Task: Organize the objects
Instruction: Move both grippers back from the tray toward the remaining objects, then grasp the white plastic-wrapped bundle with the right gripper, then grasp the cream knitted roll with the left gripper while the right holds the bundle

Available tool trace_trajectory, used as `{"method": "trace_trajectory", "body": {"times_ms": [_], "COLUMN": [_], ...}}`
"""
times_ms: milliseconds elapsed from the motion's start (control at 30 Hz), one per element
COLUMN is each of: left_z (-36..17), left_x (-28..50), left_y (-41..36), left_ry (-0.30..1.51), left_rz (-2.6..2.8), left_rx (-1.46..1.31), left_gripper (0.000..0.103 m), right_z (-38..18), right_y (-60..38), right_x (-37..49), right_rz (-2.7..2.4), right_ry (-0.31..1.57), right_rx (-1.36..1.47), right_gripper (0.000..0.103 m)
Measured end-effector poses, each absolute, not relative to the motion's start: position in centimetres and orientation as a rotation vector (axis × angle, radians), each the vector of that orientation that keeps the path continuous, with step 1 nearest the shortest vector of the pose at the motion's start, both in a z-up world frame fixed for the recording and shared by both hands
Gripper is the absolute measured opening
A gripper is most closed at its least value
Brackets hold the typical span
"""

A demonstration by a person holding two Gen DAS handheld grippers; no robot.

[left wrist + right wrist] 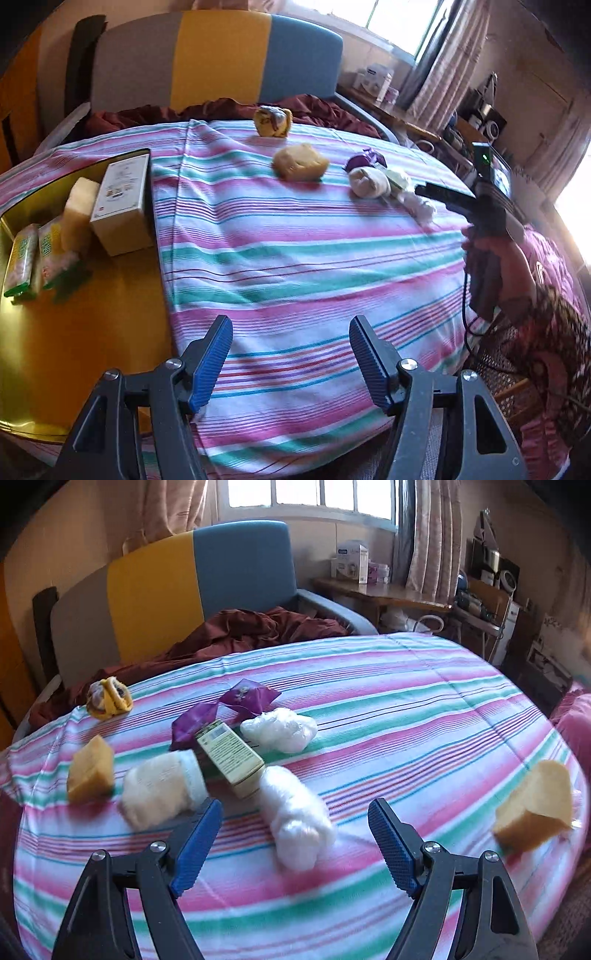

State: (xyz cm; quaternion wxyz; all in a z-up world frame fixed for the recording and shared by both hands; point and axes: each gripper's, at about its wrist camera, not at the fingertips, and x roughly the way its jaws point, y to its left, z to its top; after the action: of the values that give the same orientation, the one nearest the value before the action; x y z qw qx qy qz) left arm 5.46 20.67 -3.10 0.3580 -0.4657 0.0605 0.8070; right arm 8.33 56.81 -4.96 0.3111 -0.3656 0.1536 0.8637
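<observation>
While both grippers hover over the striped bedsheet point(369, 686), the following is noted:
Left gripper point(291, 343): blue-padded fingers point(212, 360) spread wide, nothing held between them; seen above the near part of the sheet
Right gripper point(295, 825): fingers point(391, 845) spread wide, nothing held; its black body is also seen from the left wrist view point(461, 203), gripped by a hand point(495, 254), near the white bundles
Gold tray point(74, 332): placed at the left edge of the bed; a white box point(123, 203), a pale sponge block point(79, 210) and two green-and-yellow packets point(37, 254) are lying in its far part
Objects on sheet: a yellow sponge point(90, 770) at left, a cream sock roll point(162, 788) beside it, a pale green carton point(231, 755) lying flat, two white plastic bundles point(295, 819) point(279, 729), two purple sachets point(249, 698) point(195, 723), a yellow patterned item point(109, 698) at the far edge
Second sponge point(535, 808): well apart from the rest, at the right edge; blurred
Background: a colour-blocked headboard point(199, 579) and a maroon blanket point(258, 627) are seen behind the sheet
</observation>
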Motion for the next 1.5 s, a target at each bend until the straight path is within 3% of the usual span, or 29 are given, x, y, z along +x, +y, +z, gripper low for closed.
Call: {"method": "trace_trajectory", "body": {"times_ms": [167,400,467,1500], "left_z": [-3.3,-3.7,-3.6,-4.5], "left_x": [5.8,6.0,5.9,-1.4], "left_y": [21.7,22.7,23.2,44.1], "left_ry": [0.185,0.221,0.235,0.619], "left_rz": [2.069,2.05,2.048,1.956], "left_rx": [-1.208,-1.223,-1.219,-0.922], "left_gripper": [0.067,0.067,0.067,0.067], "right_z": [-6.2,-8.4,-8.5,-8.9], "right_y": [57.7,57.5,57.6,56.8], "right_x": [7.1,6.5,6.7,9.5], "right_rz": [2.309,2.339,2.34,2.311], "right_ry": [0.386,0.363,0.369,0.459], "right_rx": [-0.994,-1.068,-1.057,-0.942], "right_gripper": [0.076,0.041,0.039,0.037]}}
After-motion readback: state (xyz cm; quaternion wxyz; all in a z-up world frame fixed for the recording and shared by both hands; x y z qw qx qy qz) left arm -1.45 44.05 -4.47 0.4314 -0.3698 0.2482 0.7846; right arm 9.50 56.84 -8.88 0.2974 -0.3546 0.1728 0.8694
